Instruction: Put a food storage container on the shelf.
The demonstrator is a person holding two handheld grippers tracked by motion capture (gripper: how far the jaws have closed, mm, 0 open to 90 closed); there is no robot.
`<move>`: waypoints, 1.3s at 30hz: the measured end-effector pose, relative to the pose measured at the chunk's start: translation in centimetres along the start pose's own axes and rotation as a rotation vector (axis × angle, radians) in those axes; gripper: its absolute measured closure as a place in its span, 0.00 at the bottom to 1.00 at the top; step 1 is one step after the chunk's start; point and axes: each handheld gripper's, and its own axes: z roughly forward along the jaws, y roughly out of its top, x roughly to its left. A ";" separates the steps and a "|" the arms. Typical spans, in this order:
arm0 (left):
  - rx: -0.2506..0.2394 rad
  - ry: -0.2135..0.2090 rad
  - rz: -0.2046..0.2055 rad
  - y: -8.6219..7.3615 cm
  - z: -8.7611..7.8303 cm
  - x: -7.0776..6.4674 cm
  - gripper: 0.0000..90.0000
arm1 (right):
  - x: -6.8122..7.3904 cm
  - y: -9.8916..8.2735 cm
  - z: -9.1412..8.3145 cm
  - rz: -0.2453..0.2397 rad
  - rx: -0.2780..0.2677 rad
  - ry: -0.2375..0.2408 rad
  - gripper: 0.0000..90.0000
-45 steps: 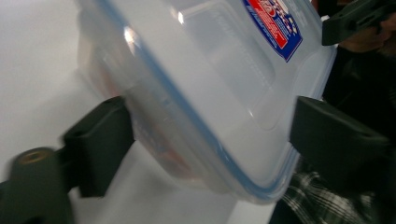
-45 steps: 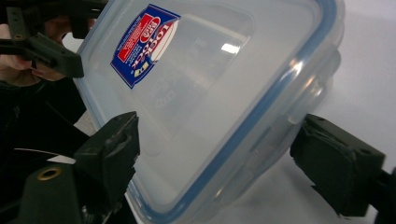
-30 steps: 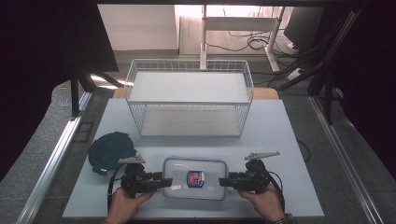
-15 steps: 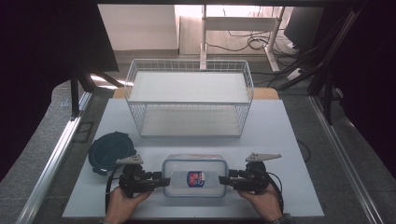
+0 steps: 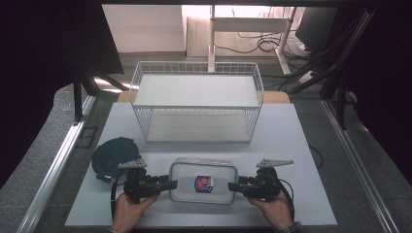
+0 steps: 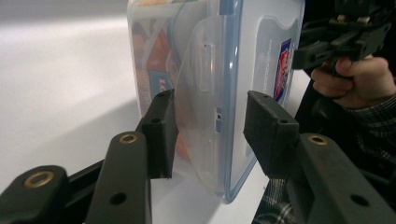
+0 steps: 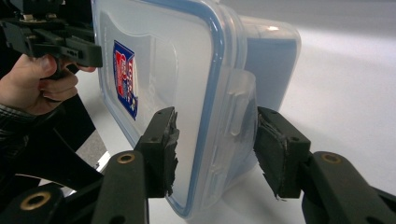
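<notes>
1. Clear plastic container [image 5: 204, 181] with blue-rimmed lid and a small red-and-blue label, lying flat on the white table [image 5: 291, 145] toward 6 o'clock in the high view, long side running from 9 to 3 o'clock.
2. Left claw [image 5: 171, 184] at the container's 9 o'clock end, held in the left hand [image 5: 127, 209] coming in from 6 o'clock.
3. Left claw [image 6: 208, 135] in the left gripper view: jaws part-way wide, straddling the lid's end latch [image 6: 201, 107]; jaws just closing in, one pad touching or all but touching the latch flap, the other with a visible gap to the lid edge; no firm clamp to be seen.
4. Right claw [image 5: 234, 186] at the container's 3 o'clock end, held in the right hand [image 5: 276, 211].
5. Right claw [image 7: 215, 147] in the right gripper view: jaws at middling width on either side of the end latch [image 7: 236, 116], worn pads close beside lid and flap, small gaps visible on both sides; not pressing.
6. Container resting on the table, between the two claws.
7. Dark round lid-like object [image 5: 112, 156] on the table at about 10 o'clock from the left claw, near but apart from the container.
8. White wire basket [image 5: 197, 102] at 12 o'clock from the container, well apart, standing on the far part of the table.
</notes>
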 end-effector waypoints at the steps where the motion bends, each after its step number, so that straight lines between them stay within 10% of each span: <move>1: -0.006 -0.002 0.001 0.2 -0.2 0.0 0.61 | 0.1 0.1 0.0 -0.003 -0.004 -0.001 0.56; 19: -0.050 0.044 0.114 6.5 -2.9 -2.3 0.60 | 1.5 6.2 -2.2 -0.113 -0.104 0.017 0.57; 39: -0.075 0.035 0.129 14.1 -4.4 -1.9 0.60 | 1.7 14.2 -3.7 -0.133 -0.149 0.009 0.57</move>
